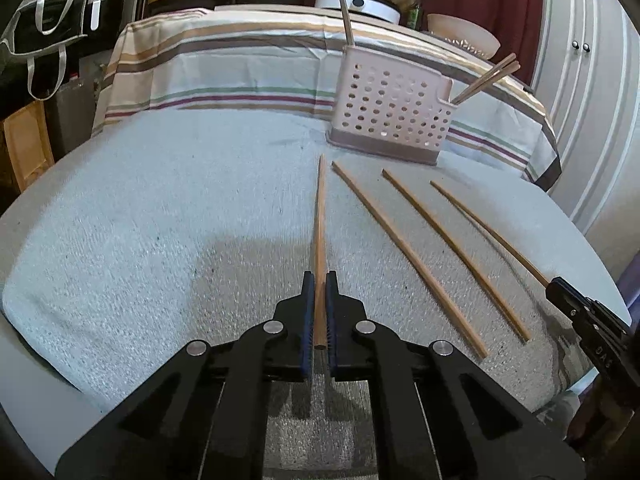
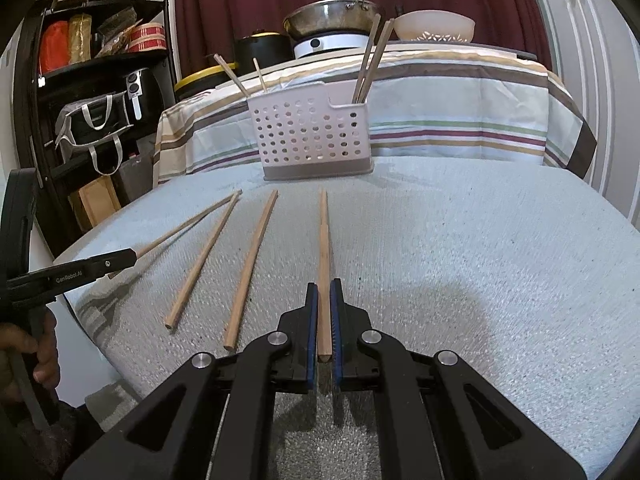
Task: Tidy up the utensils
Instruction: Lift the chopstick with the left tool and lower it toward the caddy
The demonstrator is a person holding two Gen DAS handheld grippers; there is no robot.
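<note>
1. Chopsticks are what I am sorting: my left tool (image 1: 319, 292) is clenched on the thick end of the leftmost chopstick (image 1: 320, 216), and my right tool (image 2: 324, 300) is clenched on the thick end of the rightmost chopstick (image 2: 324, 236).
2. Both held sticks point away from me toward the holder; I cannot tell whether their far tips rest on the towel or are lifted clear of it.
3. Between them, two loose chopsticks (image 1: 404, 256) lie well apart on the pale towel (image 1: 160, 220) that covers the surface.
4. I judge each stick light, stiff and smooth: tapered wood, thick at the near end and thin at the tip. Gripped at one end, it may pivot between the pads, so I would keep the pads square on the thick part.
5. The towel is nubby and soft, so sticks should not roll on it.
6. The perforated pink holder (image 2: 312, 136) stands upright beyond the tips, rigid plastic with a darker base. It has a taller part and a lower side pocket; chopsticks already lean in both.
7. A striped cloth (image 2: 460, 120) drapes behind it.
</note>
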